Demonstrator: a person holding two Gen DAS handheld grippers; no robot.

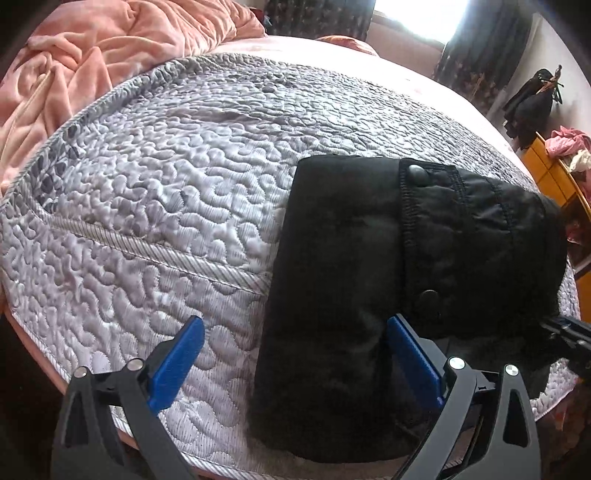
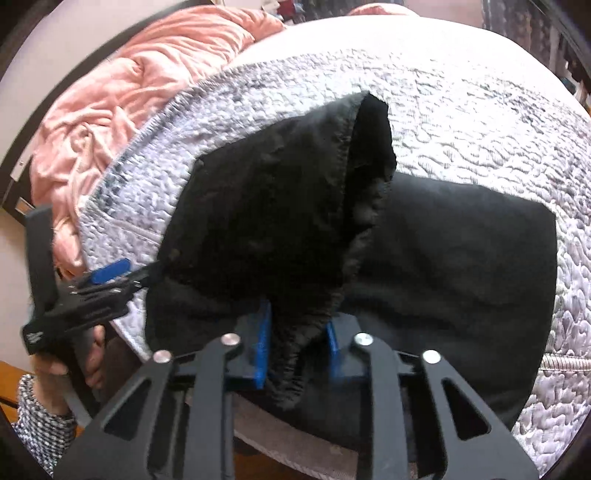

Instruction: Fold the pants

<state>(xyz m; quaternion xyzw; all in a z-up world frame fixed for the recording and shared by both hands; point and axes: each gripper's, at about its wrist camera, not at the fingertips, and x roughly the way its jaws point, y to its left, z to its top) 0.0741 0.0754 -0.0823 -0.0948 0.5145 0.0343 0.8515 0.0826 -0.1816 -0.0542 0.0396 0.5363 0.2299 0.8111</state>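
Quilted bedspread (image 1: 155, 192) under black pants (image 1: 351, 266). We note right gripper (image 2: 297, 347) pinching raised waist flap; left gripper (image 1: 295, 354) wide open, empty, at pants' left edge. Mid-fold; next: lay flap over.

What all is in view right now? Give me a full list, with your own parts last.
pants: one pair, black, partly folded on the near part of the quilt; one bunched part lifted in the right tool.
quilt: one, grey-lilac, stitched pattern, spread over the bed.
blanket: one, pink, crumpled at the far left of the bed.
window: one, bright, far wall, dark curtains either side.
dark clothes: a dark bundle hanging at far right.
wooden furniture: orange, right edge, pink cloth piled on it.
left tool: black with blue pads, jaws wide open, straddling the left edge of the pants without gripping.
right tool: black with blue pads, closed on the pants fabric.
hand: one, holding the left tool, speckled sleeve.
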